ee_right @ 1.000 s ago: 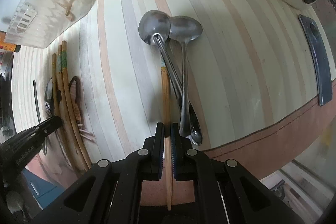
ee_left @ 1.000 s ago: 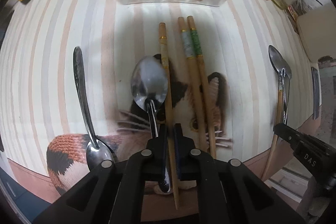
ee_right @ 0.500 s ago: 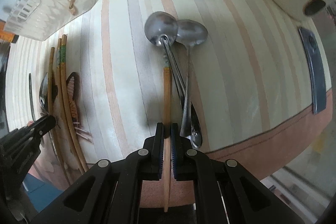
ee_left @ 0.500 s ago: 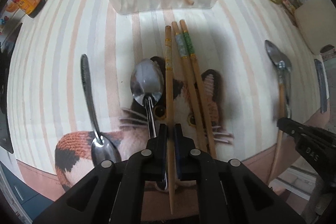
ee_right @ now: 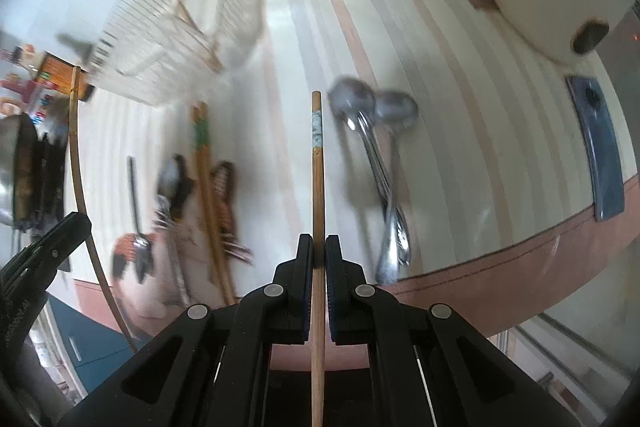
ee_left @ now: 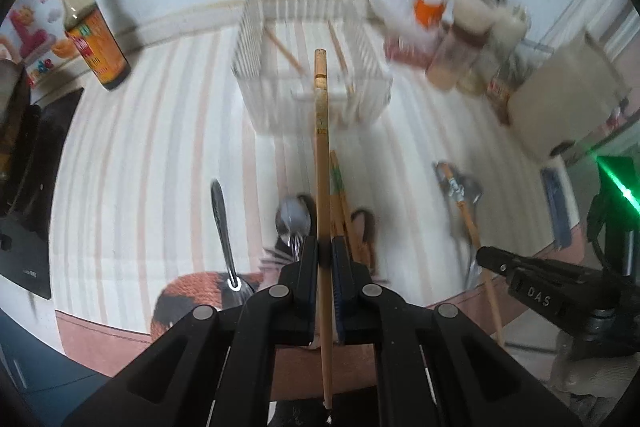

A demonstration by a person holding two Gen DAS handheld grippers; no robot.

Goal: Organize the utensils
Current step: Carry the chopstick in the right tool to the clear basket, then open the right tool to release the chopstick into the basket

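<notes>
Wooden chopstick, left (ee_left: 321, 163): clamped between the left tongs (ee_left: 325, 255), running up the middle of the left wrist view, blunt end reaching over the white basket.
Left tongs: clenched on that chopstick, lifted off the table; also seen at the lower left of the right wrist view (ee_right: 60, 235).
Banded chopstick, right (ee_right: 317, 187): pinched in the right tongs (ee_right: 318, 255), pointing up the centre of the right wrist view, pale patterned band near its far end.
Right tongs: clenched on the banded chopstick, raised above the table; black body with "DAS" lettering visible at the lower right of the left wrist view (ee_left: 532, 291).
White basket (ee_left: 280, 95): slatted plastic, upper centre of the left wrist view, blurred; two sticks leaning inside.
Chopstick pair (ee_left: 340, 203): lying on the table just right of the held stick, green bands visible, side by side on the cat print.
Spoon, middle (ee_left: 294, 223): bowl just left of the left tongs, on the table.
Spoon, left (ee_left: 222, 223): well left of centre, handle pointing up the frame.
Two spoons (ee_right: 376, 147): right of centre in the right wrist view, bowls touching, handles crossing toward the table edge.
Table (ee_left: 140, 167): striped cloth, pink border at the near edge.
Sauce bottle (ee_left: 94, 43): upper left of the left wrist view, upright.
Jars (ee_left: 460, 43): clustered at upper right, blurred.
</notes>
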